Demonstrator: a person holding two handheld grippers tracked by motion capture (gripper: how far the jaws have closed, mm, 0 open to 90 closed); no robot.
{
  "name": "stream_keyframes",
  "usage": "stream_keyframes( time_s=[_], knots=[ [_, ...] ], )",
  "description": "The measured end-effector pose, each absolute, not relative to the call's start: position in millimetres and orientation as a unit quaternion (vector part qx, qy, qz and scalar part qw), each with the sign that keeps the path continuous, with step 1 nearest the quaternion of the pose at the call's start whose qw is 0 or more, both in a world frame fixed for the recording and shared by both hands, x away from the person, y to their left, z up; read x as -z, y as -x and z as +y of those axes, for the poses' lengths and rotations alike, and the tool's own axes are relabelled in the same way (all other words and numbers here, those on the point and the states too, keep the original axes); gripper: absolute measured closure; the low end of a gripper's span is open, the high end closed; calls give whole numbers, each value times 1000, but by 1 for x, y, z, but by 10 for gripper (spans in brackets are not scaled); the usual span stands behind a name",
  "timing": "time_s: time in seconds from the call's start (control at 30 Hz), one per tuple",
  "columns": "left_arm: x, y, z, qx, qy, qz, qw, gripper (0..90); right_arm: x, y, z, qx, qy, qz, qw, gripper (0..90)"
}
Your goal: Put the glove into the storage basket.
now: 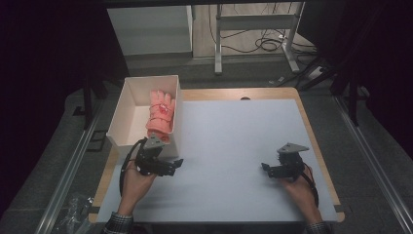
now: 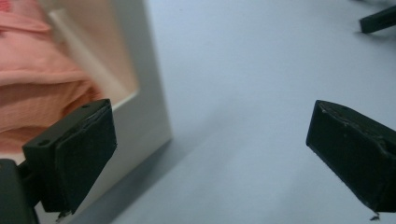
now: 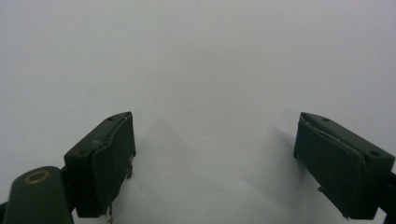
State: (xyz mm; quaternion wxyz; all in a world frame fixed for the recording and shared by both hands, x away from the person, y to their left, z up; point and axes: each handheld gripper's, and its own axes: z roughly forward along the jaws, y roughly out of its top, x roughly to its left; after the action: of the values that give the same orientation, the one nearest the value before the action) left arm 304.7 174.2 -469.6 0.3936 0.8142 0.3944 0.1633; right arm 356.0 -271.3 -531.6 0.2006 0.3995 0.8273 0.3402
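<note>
My left gripper (image 1: 178, 163) released, jaws wide, just beside white box (image 1: 127, 113) near corner. My right gripper (image 1: 265, 167) also spread, nothing held, over bare mat, well apart. Pink glove (image 1: 161, 113) lies inside box against right wall. Judge placing done; next move likely calls for pulling clear. Pale grey mat (image 1: 234, 141) on wooden table (image 1: 302, 107); dim room, cables (image 1: 265, 44) on floor beyond.

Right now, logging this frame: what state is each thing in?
pink glove: lying inside the box, cuff toward the person.
white box: open-topped, upright on the table's left edge.
left gripper: open, holding nothing, beside the box.
right gripper: open, holding nothing, over bare table.
</note>
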Motion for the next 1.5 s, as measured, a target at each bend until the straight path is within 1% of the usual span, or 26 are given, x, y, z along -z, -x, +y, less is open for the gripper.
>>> stream_keyframes(
  time_s=[0.6,0.77,1.0,1.5],
  knots=[
    [480,-313,111,-130,-837,337,410,20,532,-356,-271,-340,-399,827,200,129],
    [491,-317,93,-118,-843,325,413,20,532,-356,-271,-340,-400,827,200,130],
    [507,-319,84,-107,-850,321,404,20,532,-356,-271,-340,-400,827,200,129],
    [545,-320,78,-85,-863,329,373,20,532,-356,-271,-340,-400,827,200,129]
  ],
)
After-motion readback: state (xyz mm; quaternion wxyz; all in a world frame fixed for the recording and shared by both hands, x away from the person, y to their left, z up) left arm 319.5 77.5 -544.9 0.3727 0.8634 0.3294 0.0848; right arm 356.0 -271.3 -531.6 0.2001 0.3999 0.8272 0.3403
